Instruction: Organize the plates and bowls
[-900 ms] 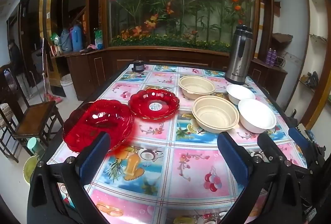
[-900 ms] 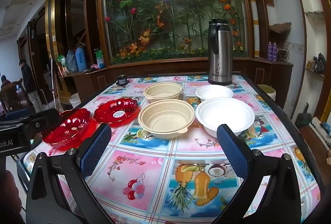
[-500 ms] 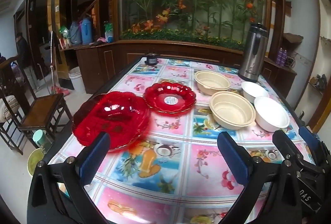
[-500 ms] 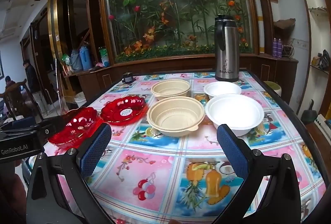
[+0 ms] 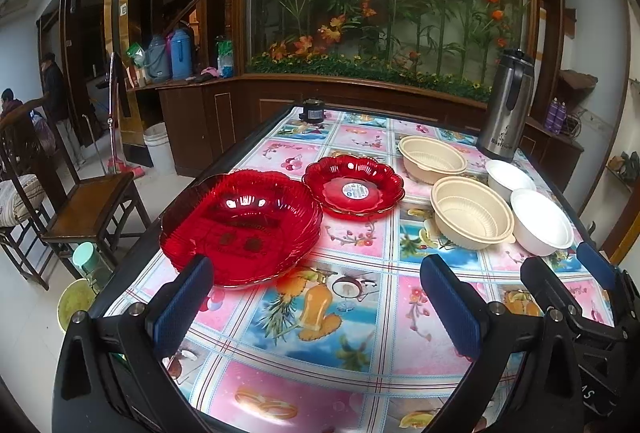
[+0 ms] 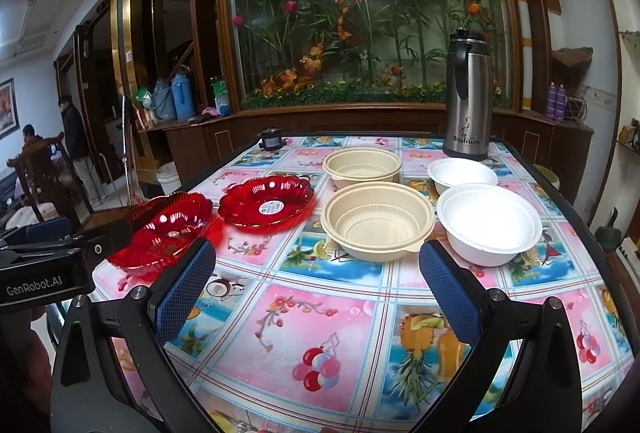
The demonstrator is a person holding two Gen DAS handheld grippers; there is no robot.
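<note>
Two red glass plates sit on the table's left side: a large one (image 5: 244, 225) (image 6: 164, 229) near the edge and a smaller scalloped one (image 5: 354, 187) (image 6: 266, 201) behind it. Two beige bowls (image 5: 472, 211) (image 5: 432, 153) (image 6: 376, 219) (image 6: 362, 163) stand in the middle. Two white bowls (image 5: 542, 221) (image 5: 508, 173) (image 6: 488, 223) (image 6: 462, 173) stand at the right. My left gripper (image 5: 316, 309) is open and empty, just in front of the large red plate. My right gripper (image 6: 316, 293) is open and empty, in front of the near beige bowl.
A steel thermos jug (image 5: 506, 105) (image 6: 468, 93) stands at the table's far right. A small black jar (image 5: 313, 109) (image 6: 272, 138) sits at the far edge. A wooden chair (image 5: 92, 201) stands left of the table (image 5: 360, 317). The left gripper's body (image 6: 44, 265) shows at the right wrist view's left.
My left gripper has swung left and closer to the large red plate. My right gripper has shifted slightly toward the bowls. Both stay open.
</note>
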